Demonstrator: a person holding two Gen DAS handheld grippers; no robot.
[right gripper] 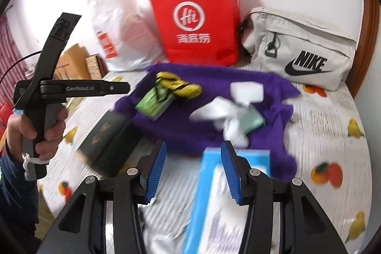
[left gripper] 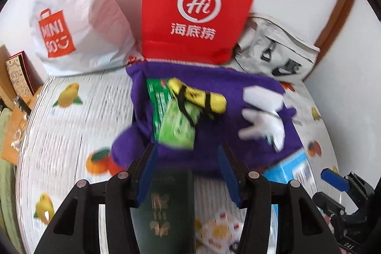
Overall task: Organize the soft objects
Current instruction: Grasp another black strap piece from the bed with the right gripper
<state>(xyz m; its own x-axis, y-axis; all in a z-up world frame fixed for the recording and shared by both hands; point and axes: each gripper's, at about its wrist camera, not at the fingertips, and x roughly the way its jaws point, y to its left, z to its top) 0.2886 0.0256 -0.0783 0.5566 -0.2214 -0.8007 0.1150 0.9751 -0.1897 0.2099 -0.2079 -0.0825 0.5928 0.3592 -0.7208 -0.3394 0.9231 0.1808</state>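
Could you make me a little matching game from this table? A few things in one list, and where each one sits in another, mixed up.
Things:
1. red paper bag
2. Nike pouch
3. yellow and black strap
4. dark green booklet

Places:
A. lying on the purple cloth
B. on the fruit-print tablecloth, at the cloth's left corner
C. standing against the wall, between the white plastic bag and the pouch
D. far right, by the wall

Pairs: 1-C, 2-D, 3-A, 4-B
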